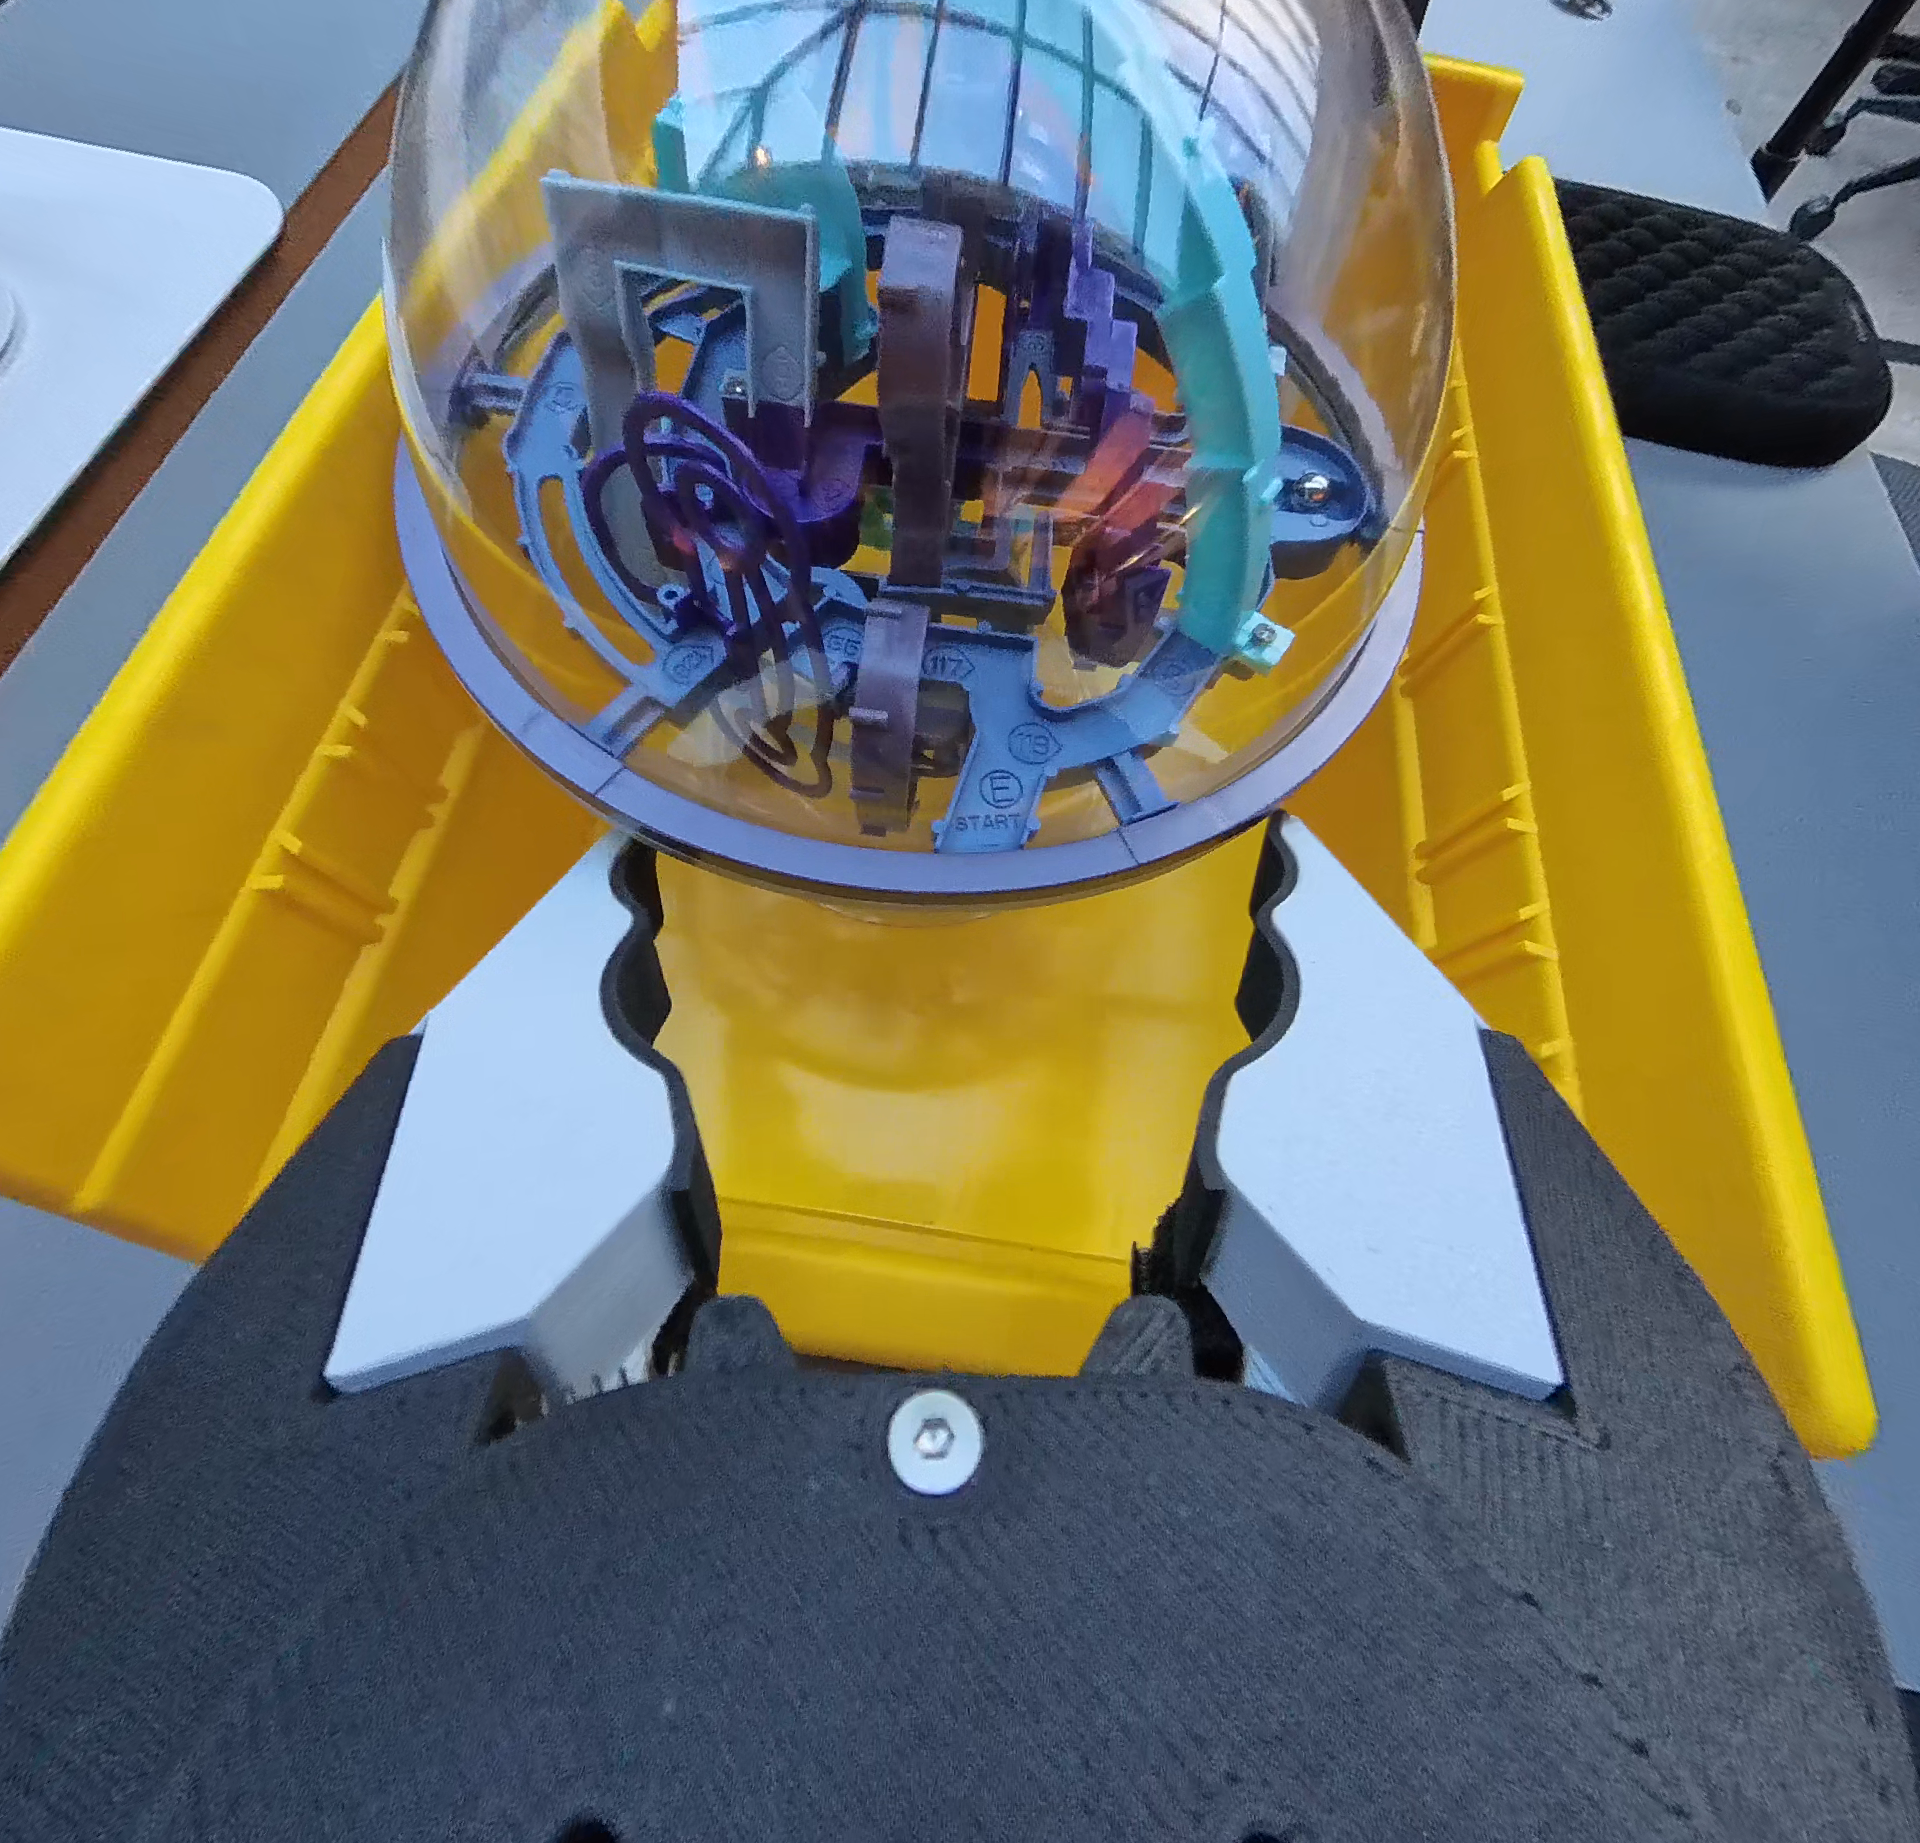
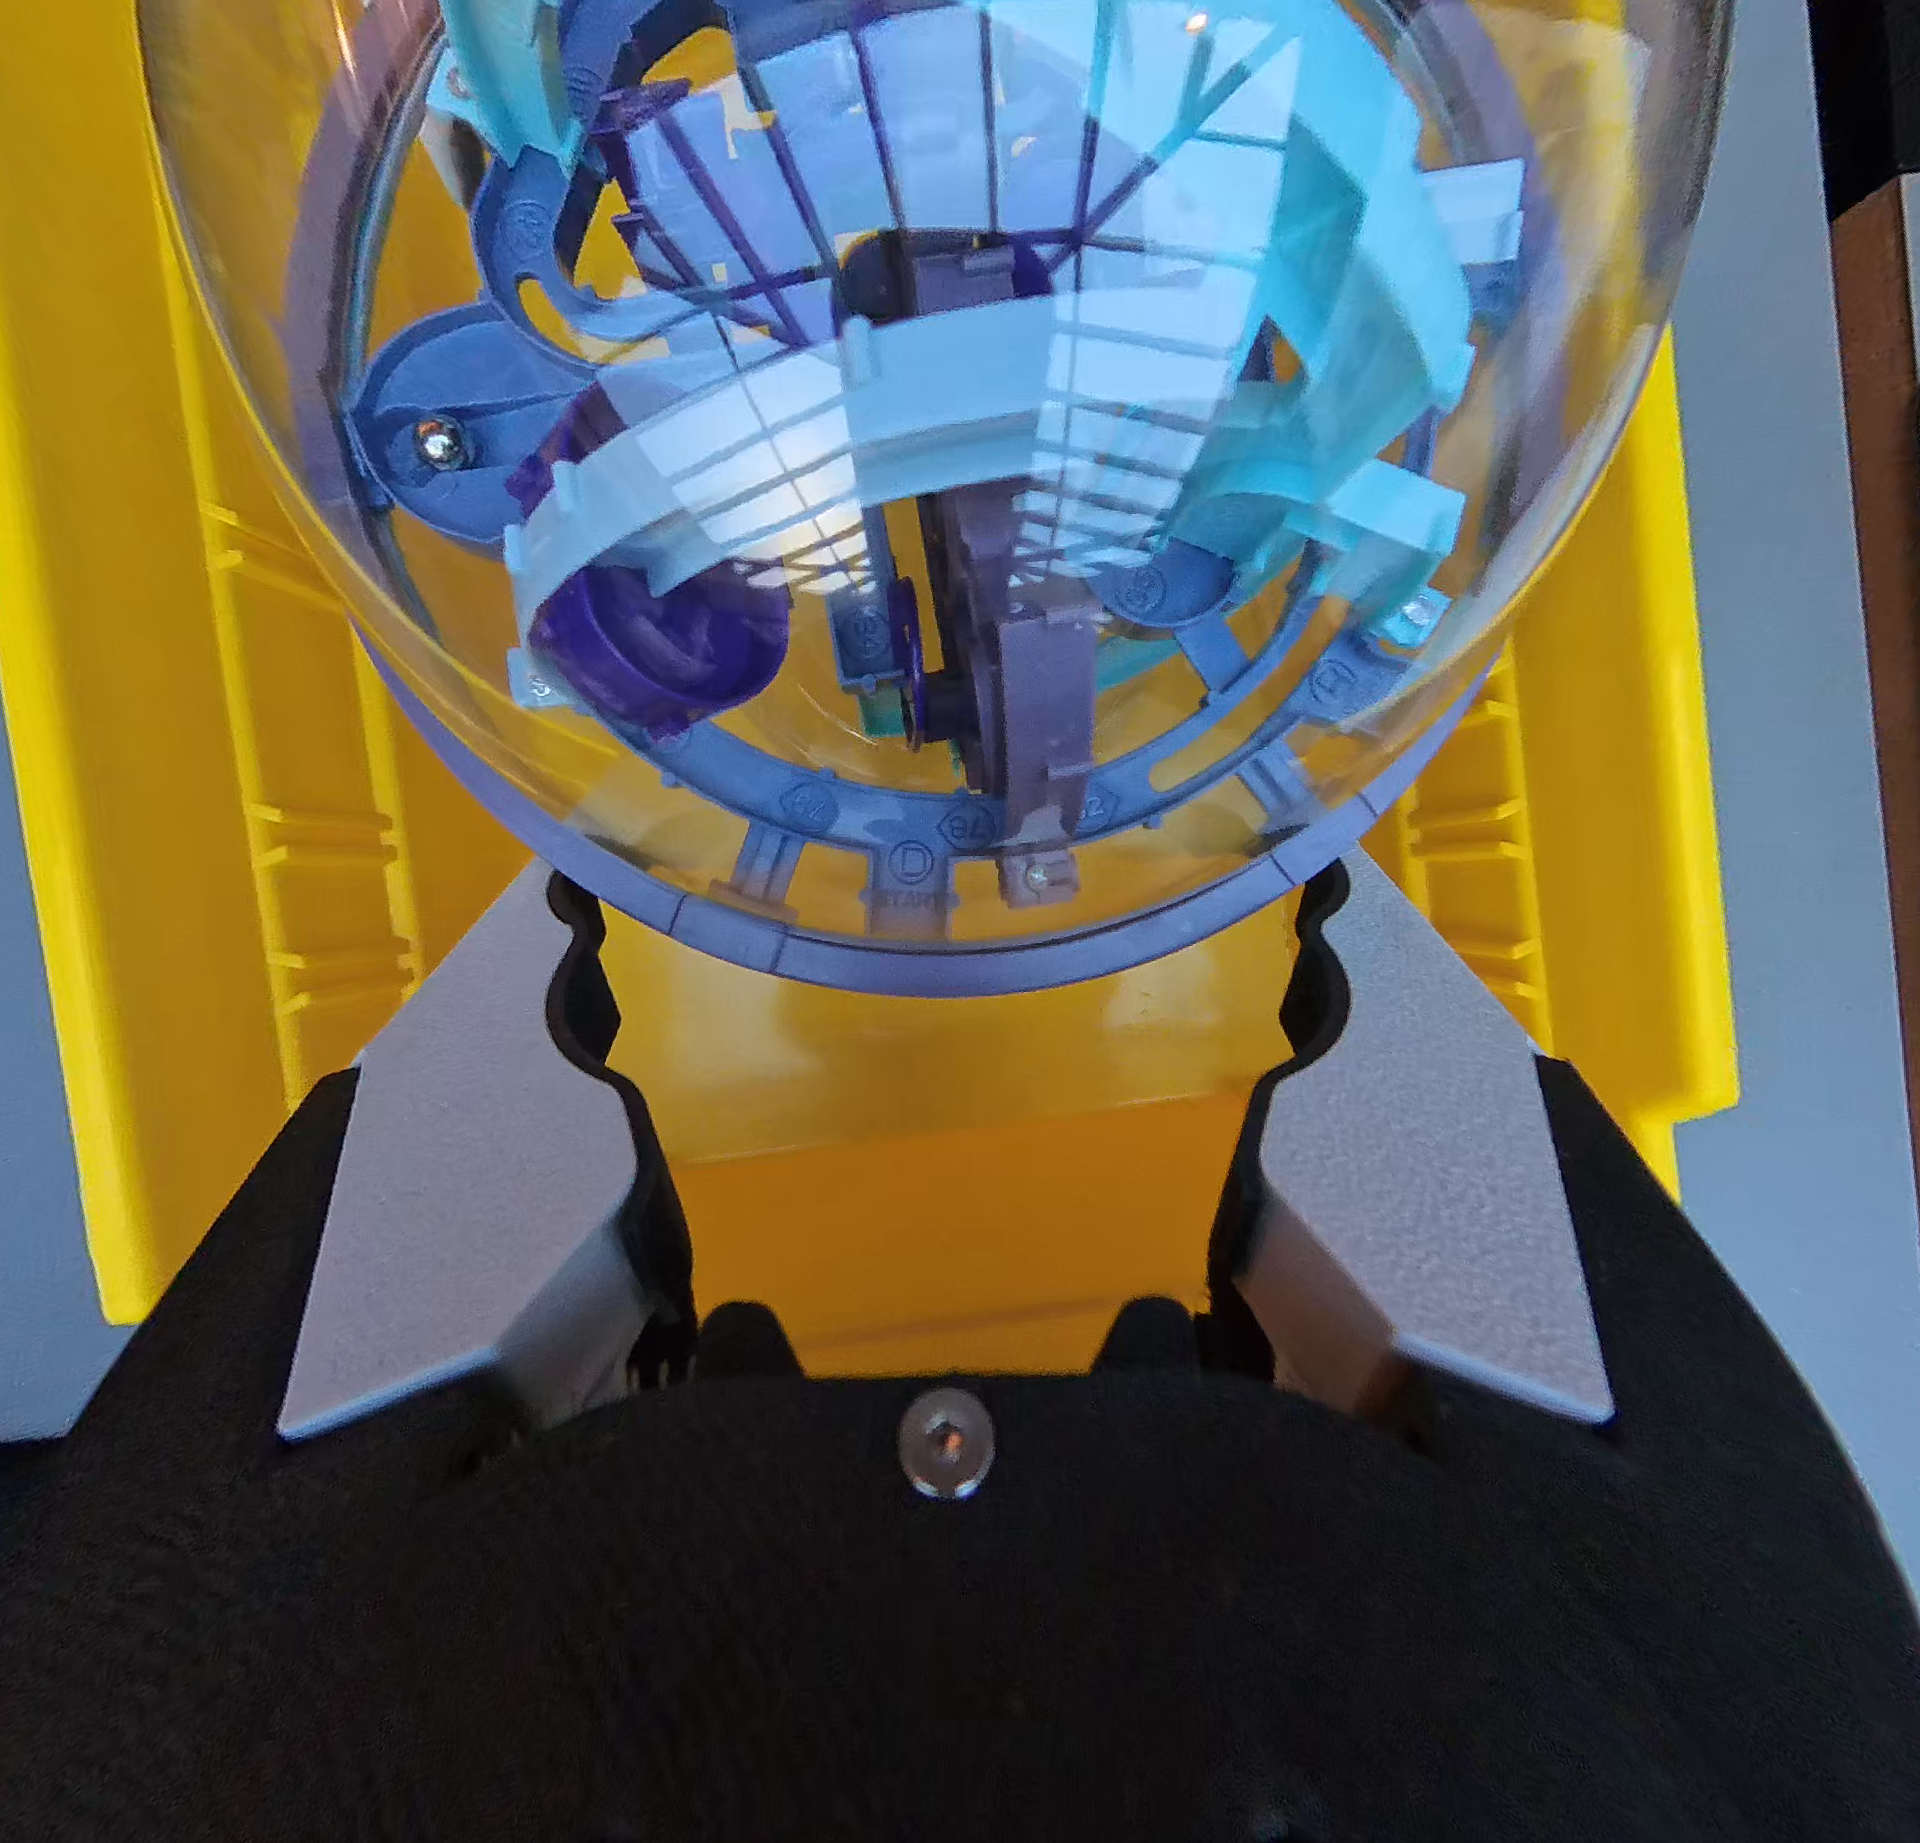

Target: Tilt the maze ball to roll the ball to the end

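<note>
The maze ball (image 1: 914, 422) is a clear sphere with blue, purple and teal tracks inside. It sits in an open yellow bin (image 1: 312, 754). A small steel ball (image 1: 1311, 489) lies in a blue cup at the sphere's right side. My left gripper (image 1: 951, 853) is wide open, its fingertips (image 1: 623, 889) at the sphere's lower ring. In the right wrist view the maze ball (image 2: 935, 391) fills the top, with the steel ball (image 2: 438, 443) in a blue cup at the left. My right gripper (image 2: 940, 915) is wide open too, its tips at the ring. The yellow bin (image 2: 208, 650) lies behind.
The bin rests on a grey table (image 1: 208, 27). A white flat object (image 1: 104, 287) lies at the left. A black mesh chair seat (image 1: 1714, 328) is at the far right. A dark brown edge (image 2: 1881, 546) runs down the right side of the right wrist view.
</note>
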